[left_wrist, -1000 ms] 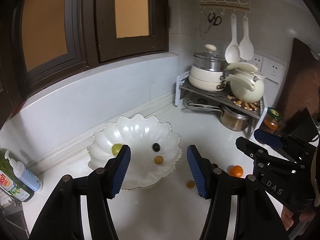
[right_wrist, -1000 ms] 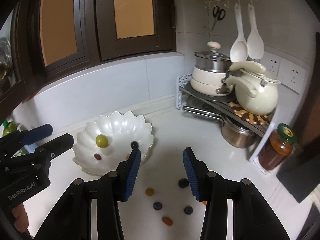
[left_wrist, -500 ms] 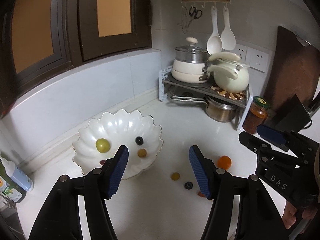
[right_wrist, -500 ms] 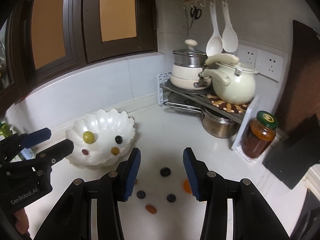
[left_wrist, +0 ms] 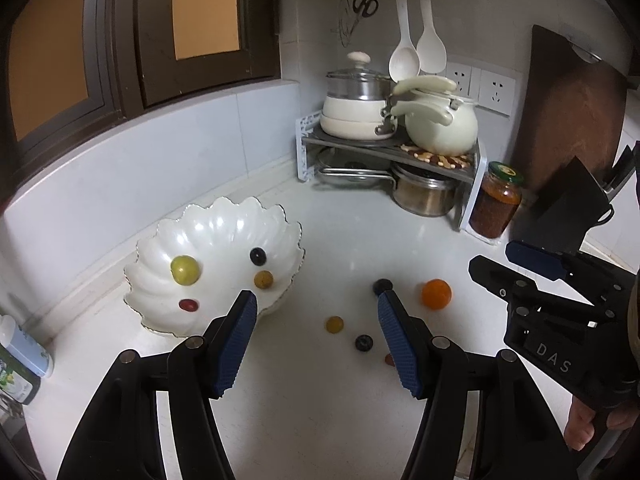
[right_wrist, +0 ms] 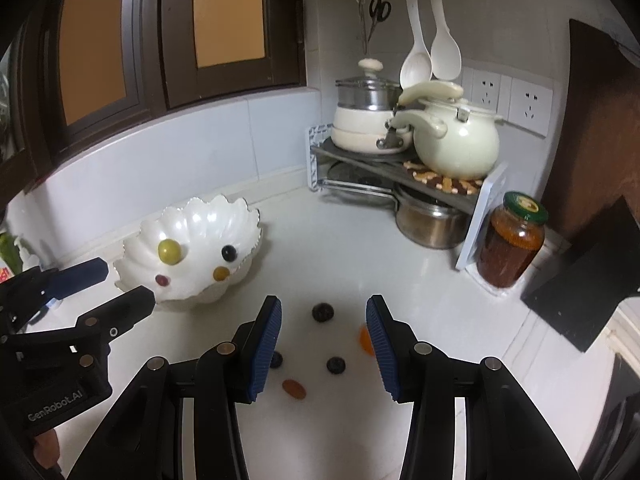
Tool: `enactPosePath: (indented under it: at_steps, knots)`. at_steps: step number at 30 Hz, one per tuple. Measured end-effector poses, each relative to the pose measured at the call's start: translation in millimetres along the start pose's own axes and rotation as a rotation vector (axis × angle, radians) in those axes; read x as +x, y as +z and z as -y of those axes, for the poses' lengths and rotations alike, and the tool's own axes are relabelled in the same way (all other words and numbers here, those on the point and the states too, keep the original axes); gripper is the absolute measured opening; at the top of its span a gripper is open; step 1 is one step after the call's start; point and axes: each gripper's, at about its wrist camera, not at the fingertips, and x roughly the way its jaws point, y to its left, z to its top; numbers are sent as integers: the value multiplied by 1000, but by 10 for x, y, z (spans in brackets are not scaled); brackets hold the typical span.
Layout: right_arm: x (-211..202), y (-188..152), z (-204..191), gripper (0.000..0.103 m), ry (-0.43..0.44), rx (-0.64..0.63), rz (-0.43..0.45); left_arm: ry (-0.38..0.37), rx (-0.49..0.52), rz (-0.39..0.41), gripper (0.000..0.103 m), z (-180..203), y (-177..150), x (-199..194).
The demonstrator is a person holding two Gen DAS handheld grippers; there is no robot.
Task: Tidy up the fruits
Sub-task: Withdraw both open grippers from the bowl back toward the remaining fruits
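The scalloped white bowl (left_wrist: pixel 224 240) sits at the left of the counter (left_wrist: pixel 320 420) and already holds four small fruits. The left gripper (left_wrist: pixel 316 312) hovers with its jaws spread and empty. To its right lie the loose fruits: a small yellow fruit (left_wrist: pixel 334 325), dark berries (right_wrist: pixel 322 312) and an orange fruit (left_wrist: pixel 436 293). The right gripper (right_wrist: pixel 323 320) hangs over them, jaws parted, gripping nothing. Recommended: centre one fruit between the pads, lower to the counter, close gently to avoid rolling or bruising.
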Motion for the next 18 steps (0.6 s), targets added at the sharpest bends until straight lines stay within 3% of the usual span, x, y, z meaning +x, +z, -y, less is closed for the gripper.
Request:
enactPosePath:
  at_steps: [18]
  knots:
    - [417, -263, 124, 46, 19, 50, -137, -75, 16, -146, 61, 108, -231, 501]
